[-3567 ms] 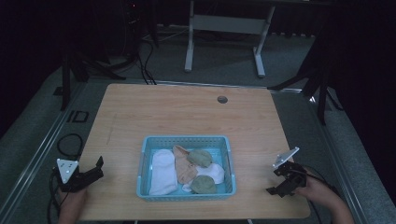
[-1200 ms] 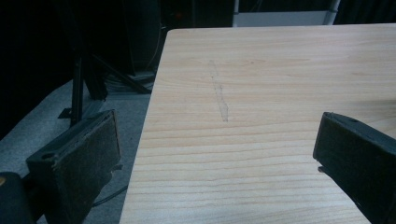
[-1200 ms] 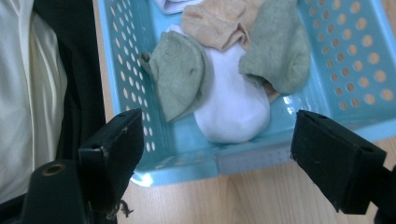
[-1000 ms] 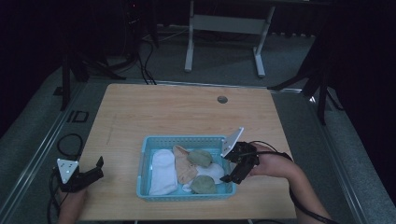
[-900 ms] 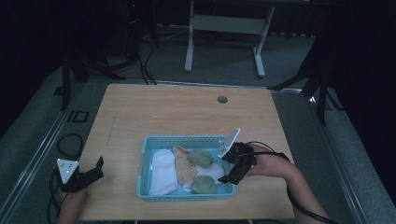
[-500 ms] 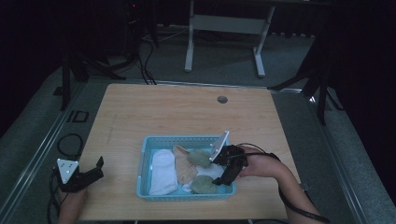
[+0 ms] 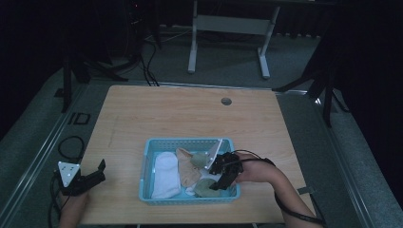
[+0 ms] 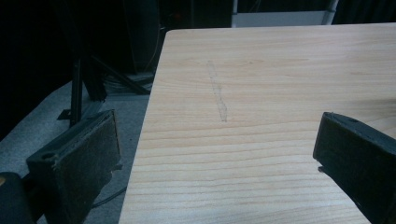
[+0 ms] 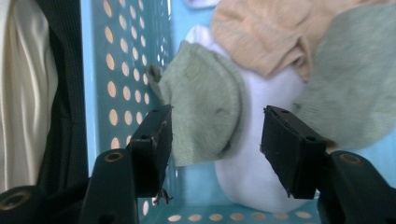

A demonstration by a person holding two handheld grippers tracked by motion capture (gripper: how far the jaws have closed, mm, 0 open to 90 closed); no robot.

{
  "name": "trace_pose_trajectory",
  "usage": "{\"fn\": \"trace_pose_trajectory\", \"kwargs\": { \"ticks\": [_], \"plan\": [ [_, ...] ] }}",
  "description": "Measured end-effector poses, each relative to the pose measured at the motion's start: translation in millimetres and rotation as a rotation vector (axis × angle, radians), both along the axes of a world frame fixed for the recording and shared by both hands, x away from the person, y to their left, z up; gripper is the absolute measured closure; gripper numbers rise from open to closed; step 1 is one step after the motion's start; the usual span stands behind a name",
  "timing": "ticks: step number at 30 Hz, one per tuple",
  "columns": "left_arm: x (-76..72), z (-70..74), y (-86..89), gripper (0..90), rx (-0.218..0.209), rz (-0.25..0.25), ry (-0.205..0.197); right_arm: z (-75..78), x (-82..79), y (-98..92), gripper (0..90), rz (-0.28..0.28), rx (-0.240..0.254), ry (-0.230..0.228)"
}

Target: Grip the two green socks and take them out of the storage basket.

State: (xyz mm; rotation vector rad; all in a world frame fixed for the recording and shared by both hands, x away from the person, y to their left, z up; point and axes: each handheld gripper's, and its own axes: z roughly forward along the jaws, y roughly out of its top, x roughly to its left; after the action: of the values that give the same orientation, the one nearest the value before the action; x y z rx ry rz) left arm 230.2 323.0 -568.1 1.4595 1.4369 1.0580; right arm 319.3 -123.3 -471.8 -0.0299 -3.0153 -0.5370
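Sock: we are reaching for the grey-green knitted sock (image 9: 205, 107) lying crumpled at the near right end of the light blue perforated plastic basket (image 7: 151, 161), resting on a white sock (image 9: 261, 154) and beside a peach-coloured sock (image 9: 275, 32).
Why it lies so: we are judging that the socks are heaped loosely in the basket for taking out one by one, and this one sits nearest our right hand.
Right tongs (image 9: 215, 135): they have just been closing and are standing half spread around the sock's edge, the pads not yet clearly pinching it.
Right arm: we are bending the forearm in over the basket's right wall, tongs (image 7: 223, 173) tipped downward.
Left tongs (image 8: 215, 154): they are spread wide with nothing between, hovering at the left edge of the pale wooden counter (image 8: 280, 70).
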Motion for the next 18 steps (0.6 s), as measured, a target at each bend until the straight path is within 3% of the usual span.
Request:
{"fn": "trace_pose_trajectory", "kwargs": {
  "ticks": [4, 12, 18],
  "plan": [
    [0.1, 0.0, 0.0, 0.3, 0.000, 0.000, 0.000, -9.5, 0.7, 5.5, 45.1, -0.001, -0.037, -0.003],
    [0.1, 0.0, 0.0, 0.4, 0.000, 0.000, 0.001, -21.9, 3.5, 13.1, 50.4, 0.004, -0.059, 0.015],
    [0.1, 0.0, 0.1, 0.4, -0.001, 0.000, 0.001, -25.5, 3.0, 15.9, 72.3, 0.023, -0.084, 0.007]
  ]
}}
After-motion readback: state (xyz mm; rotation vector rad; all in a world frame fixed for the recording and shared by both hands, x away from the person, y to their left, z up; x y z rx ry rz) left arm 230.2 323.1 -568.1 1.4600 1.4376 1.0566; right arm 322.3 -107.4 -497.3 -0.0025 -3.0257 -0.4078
